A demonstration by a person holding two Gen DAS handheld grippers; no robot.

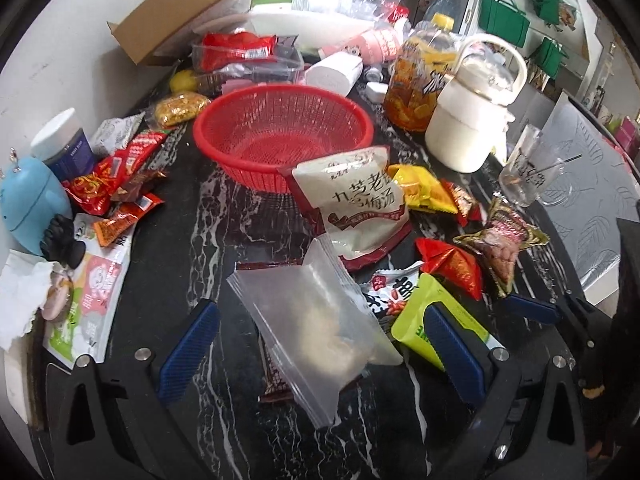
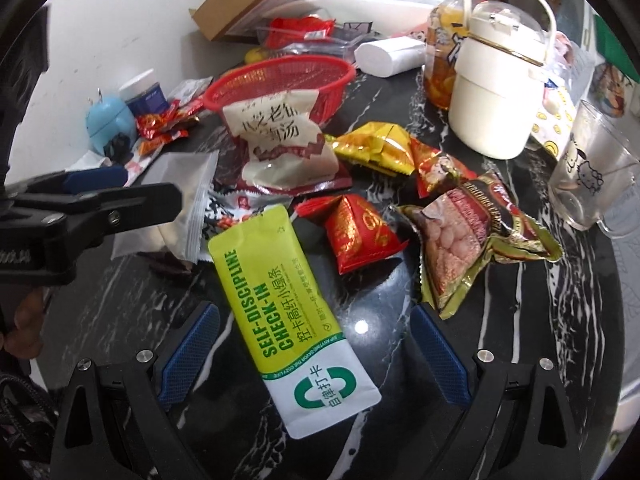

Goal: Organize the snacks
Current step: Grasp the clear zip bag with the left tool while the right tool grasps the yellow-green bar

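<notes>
My right hand-held gripper point(image 2: 314, 354) is spread wide around a yellow-green sachet point(image 2: 290, 312) reading "SELF-DISCIPLINE CHECK-IN", lying flat on the black marble worktop point(image 2: 500, 344). My left hand-held gripper point(image 1: 320, 344) is spread too, a frosted pouch point(image 1: 316, 320) between its fingers. Beyond, toward the worktop's far edge, the red basket point(image 1: 280, 132) holds nothing; a white packet with Chinese writing point(image 1: 360, 200) leans on its rim.

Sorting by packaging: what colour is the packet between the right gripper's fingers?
Lime yellow-green with a white end, the packet shows best in the right wrist view.

Red basket point(image 1: 280, 136) — black-veined tabletop point(image 1: 192, 240).
</notes>
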